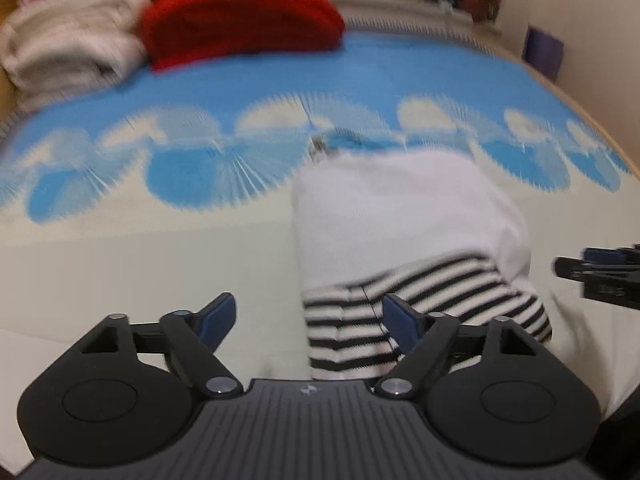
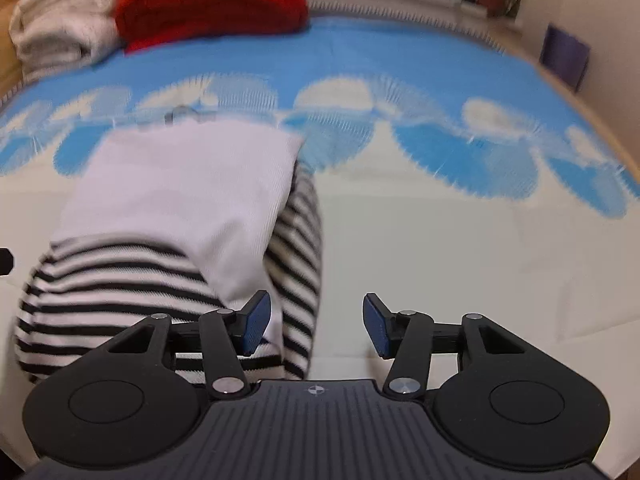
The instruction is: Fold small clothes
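The garment [image 1: 404,232], white with black-striped sleeves, lay partly folded on the bed [image 1: 160,264], on the pale stretch of mat just below the blue-and-cloud pattern. The white body was doubled over, and the striped parts stuck out at the near end and along one side.

The left tongs [image 1: 308,320] were spread, gripping nothing, and sat at the garment's near left corner, with one blue pad [image 1: 400,322] over the stripes and the other over bare mat. The right tongs [image 2: 316,326] were likewise spread and empty at the near right corner, their left pad [image 2: 256,326] over cloth and the other beyond the edge.

Both views were smeared by motion, so the exact height above the cloth could not be told.

The main risk I judged was a bad pinch. Each pair straddled an edge, so closing there might catch only the top layer, or just a sleeve, and a lift would then pull the fold open. A grab of uneven depth on the two sides would skew the next crease. A hurried drag over the soft mat could also bunch the loose striped sleeve [image 2: 296,264] underneath. The red pile [image 2: 212,4] and beige pile [image 1: 68,40] at the far end stood well apart and seemed no hazard.
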`<action>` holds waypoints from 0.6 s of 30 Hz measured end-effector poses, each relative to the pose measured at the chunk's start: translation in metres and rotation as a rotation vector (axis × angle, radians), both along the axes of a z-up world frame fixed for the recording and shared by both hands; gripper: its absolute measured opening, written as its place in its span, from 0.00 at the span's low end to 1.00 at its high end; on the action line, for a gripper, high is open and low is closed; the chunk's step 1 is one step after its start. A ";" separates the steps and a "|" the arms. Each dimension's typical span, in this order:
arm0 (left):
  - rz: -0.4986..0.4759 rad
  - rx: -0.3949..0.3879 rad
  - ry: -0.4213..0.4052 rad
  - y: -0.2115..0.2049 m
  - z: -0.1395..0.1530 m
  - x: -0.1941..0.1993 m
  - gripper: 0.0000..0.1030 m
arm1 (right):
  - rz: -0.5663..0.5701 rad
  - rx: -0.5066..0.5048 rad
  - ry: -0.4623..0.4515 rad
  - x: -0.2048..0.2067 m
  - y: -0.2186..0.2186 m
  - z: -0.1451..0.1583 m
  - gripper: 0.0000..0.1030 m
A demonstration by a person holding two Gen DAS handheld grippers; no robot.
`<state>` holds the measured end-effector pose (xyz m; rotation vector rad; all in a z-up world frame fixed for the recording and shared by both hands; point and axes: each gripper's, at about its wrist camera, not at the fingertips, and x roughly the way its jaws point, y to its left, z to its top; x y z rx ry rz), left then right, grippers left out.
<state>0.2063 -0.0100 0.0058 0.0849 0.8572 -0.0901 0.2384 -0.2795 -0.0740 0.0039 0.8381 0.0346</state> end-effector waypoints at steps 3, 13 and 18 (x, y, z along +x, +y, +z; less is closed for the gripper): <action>0.019 -0.016 -0.090 -0.004 0.027 -0.033 0.92 | -0.014 0.030 -0.102 -0.036 -0.009 0.027 0.69; 0.072 -0.056 -0.113 -0.033 0.029 -0.133 0.99 | -0.064 0.101 -0.259 -0.143 -0.014 0.057 0.90; 0.122 -0.059 -0.072 -0.030 0.024 -0.157 0.99 | -0.058 0.095 -0.217 -0.169 -0.005 0.054 0.90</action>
